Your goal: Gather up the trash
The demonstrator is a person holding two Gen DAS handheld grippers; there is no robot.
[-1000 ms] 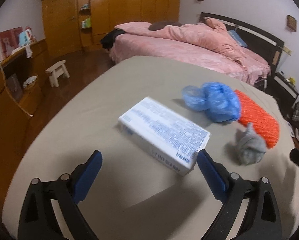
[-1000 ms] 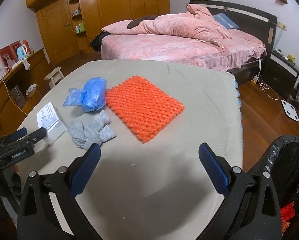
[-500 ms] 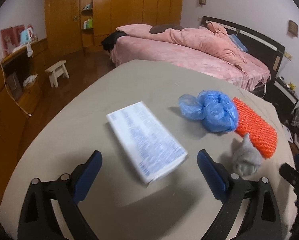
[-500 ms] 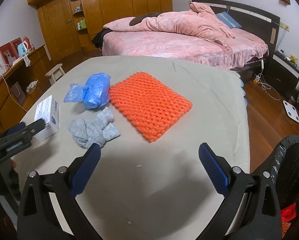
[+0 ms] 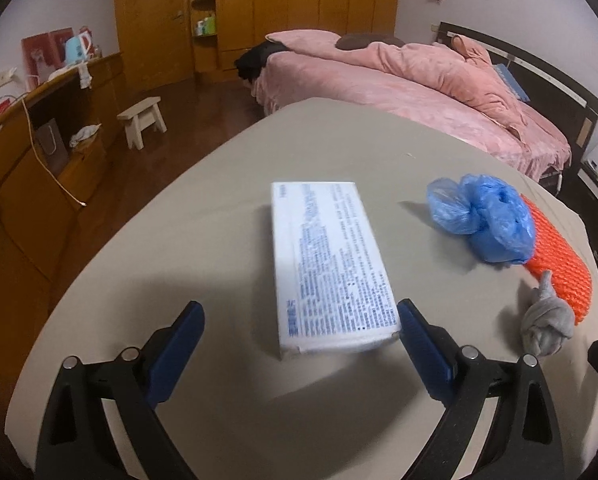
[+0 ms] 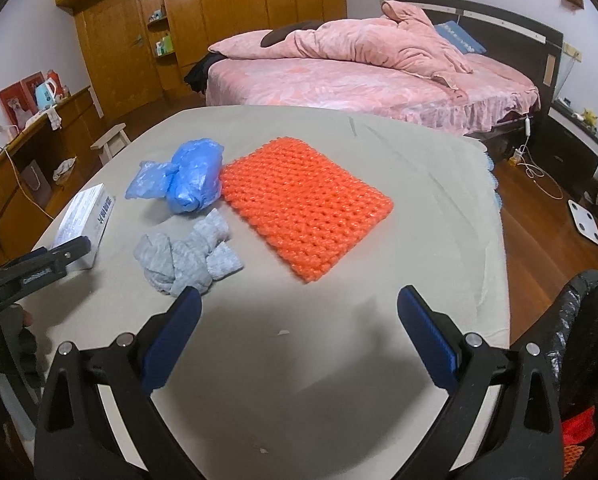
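trash lies spread on the counter (image 6: 439, 184), and the left gripper (image 5: 299, 340) has its jaws wide apart around the near end of the white box (image 5: 331, 264) to grab it, while the right gripper (image 6: 299, 332) waits spread and empty by the black bag (image 6: 579, 320).

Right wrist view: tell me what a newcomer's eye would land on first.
The bright orange woven square mat in the middle of the beige-covered table stands out most. Touching its left edge lies a crumpled blue plastic bag, with a knotted grey cloth just in front of that. Behind the table, a bed with rumpled pink bedding fills the background.
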